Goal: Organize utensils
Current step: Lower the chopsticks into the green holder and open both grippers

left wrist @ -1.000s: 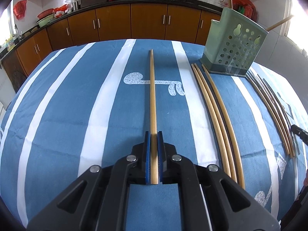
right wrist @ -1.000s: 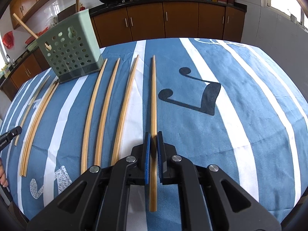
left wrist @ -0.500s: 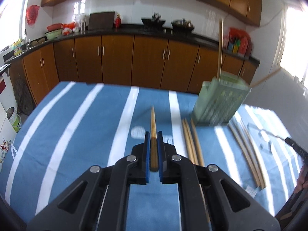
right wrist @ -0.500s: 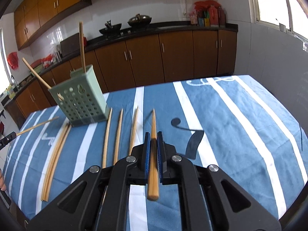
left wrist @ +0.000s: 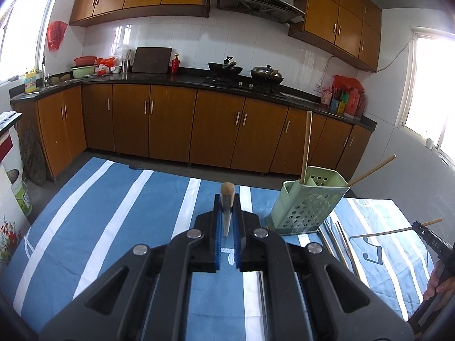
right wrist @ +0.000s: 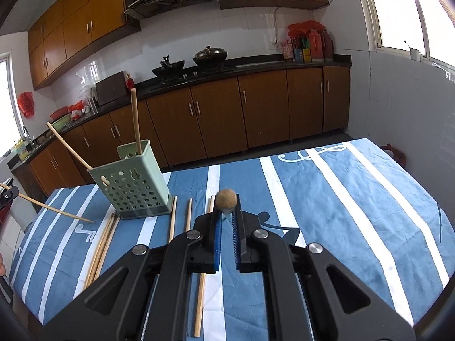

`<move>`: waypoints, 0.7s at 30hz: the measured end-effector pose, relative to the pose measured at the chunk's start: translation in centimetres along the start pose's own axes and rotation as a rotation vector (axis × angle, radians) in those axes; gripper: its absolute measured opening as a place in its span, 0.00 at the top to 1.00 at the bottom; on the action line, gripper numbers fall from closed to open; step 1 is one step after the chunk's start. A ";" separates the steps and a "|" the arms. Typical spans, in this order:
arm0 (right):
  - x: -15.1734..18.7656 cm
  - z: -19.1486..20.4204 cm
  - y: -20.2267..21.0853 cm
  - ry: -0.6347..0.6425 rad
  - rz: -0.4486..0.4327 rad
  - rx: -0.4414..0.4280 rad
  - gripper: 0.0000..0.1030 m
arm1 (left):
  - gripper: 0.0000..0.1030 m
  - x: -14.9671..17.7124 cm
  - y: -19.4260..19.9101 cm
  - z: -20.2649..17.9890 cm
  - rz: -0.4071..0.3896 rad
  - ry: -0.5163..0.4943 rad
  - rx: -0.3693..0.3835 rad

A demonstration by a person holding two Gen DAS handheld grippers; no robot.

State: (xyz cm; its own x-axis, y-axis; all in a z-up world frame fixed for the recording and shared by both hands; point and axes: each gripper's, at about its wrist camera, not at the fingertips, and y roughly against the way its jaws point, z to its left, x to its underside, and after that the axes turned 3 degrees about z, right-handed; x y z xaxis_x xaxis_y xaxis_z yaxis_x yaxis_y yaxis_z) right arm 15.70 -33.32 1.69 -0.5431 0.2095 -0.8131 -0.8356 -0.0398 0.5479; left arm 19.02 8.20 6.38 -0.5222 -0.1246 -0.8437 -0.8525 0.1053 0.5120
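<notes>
Wooden chopstick [left wrist: 227, 196] now off cloth, tipped nearly end-on to camera in left gripper [left wrist: 227, 227], jaws clamped on it. Second chopstick [right wrist: 226, 199] likewise lifted from table a second ago, right gripper [right wrist: 227, 224] pinching it, butt end facing lens. Both raised above striped tablecloth [right wrist: 341, 199]. Green perforated holder [right wrist: 133, 182] stands near, two sticks already inside. More chopsticks [right wrist: 187, 216] left lying flat beside it. Likely next: carry over holder, drop in.

The chopstick [right wrist: 226, 199] shows only its blurred end, length hidden.
</notes>
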 end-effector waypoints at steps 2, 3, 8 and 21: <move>-0.2 0.2 0.1 0.004 -0.005 0.000 0.93 | 0.92 -0.2 0.1 -0.2 -0.002 -0.002 -0.001; -0.3 0.3 0.2 0.006 -0.007 -0.002 0.93 | 0.92 -0.3 0.2 -0.3 -0.003 -0.002 0.003; -2.3 1.2 1.3 0.016 -0.036 -0.037 0.93 | 0.92 -1.6 1.6 -1.0 -0.029 -0.009 0.036; -10.1 6.2 6.7 0.025 -0.207 -0.302 0.93 | 0.92 -9.0 6.1 -7.3 -0.235 0.000 0.152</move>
State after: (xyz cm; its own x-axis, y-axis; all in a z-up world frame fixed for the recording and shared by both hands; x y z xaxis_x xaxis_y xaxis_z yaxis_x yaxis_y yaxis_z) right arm 16.06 -29.67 14.78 -0.3590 0.2189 -0.9073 -0.9126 -0.2862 0.2920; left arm 18.38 2.74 18.25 -0.3102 -0.1629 -0.9366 -0.9368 0.2202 0.2720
